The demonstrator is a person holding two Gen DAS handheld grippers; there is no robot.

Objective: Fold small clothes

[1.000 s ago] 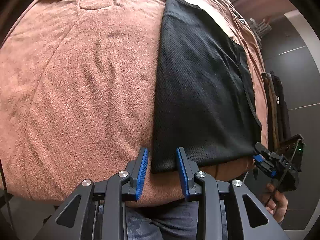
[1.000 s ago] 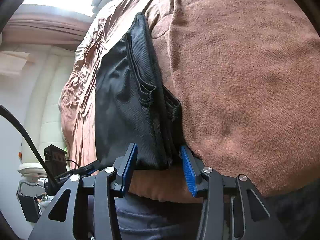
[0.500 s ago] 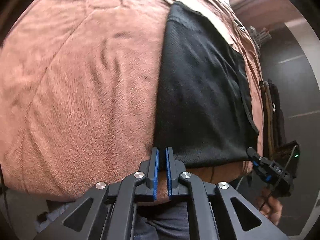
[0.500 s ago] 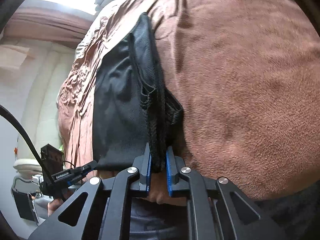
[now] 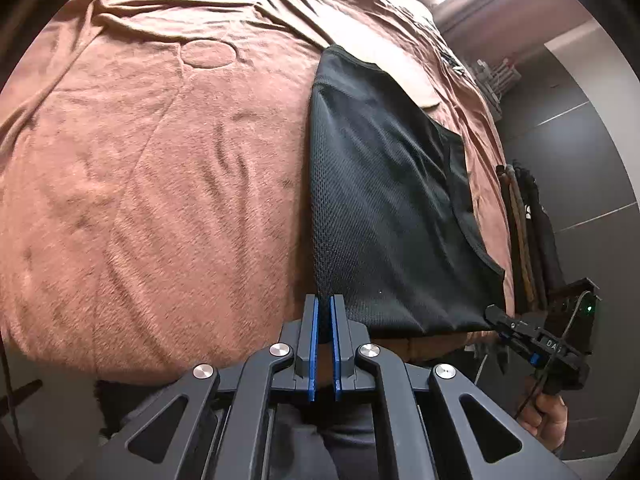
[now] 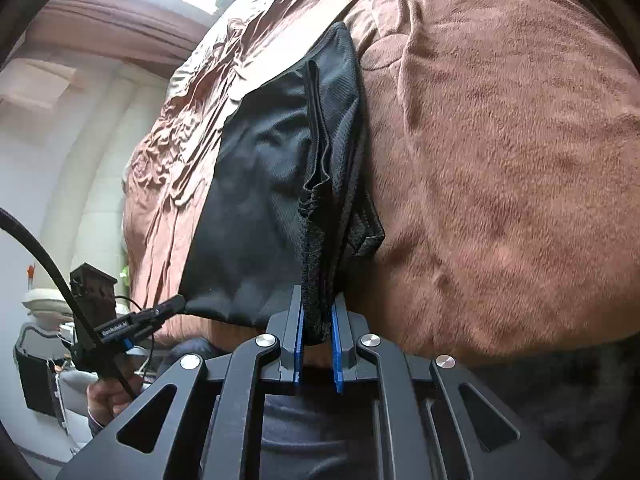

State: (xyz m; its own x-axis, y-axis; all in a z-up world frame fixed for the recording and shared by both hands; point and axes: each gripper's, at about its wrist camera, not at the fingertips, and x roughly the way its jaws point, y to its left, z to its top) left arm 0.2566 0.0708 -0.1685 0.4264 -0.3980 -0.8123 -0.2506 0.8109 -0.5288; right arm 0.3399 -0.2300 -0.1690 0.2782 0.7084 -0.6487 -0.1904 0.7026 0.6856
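A black mesh garment [image 5: 384, 200] lies flat on a brown fleece blanket [image 5: 160, 200], its near edge at the bed's front. My left gripper [image 5: 324, 308] is shut on the garment's near left corner, a thin strip of mesh pinched between the blue pads. In the right wrist view the garment [image 6: 256, 200] is bunched into folds along its right side. There my right gripper [image 6: 317, 312] is shut on the thick near right corner. Each view also shows the other gripper at its corner: the right gripper [image 5: 496, 316] and the left gripper [image 6: 176, 304].
The blanket [image 6: 500, 160] covers the whole bed and is wrinkled at the far side. A dark tiled floor [image 5: 580, 160] and upright poles [image 5: 524, 220] lie beyond the bed's right edge. A person's hand [image 5: 544, 420] and jeans show below the grippers.
Both grippers went from open astride the garment's near corners to shut on them. They then rose slightly, pulling the near edge up and bunching the right side.
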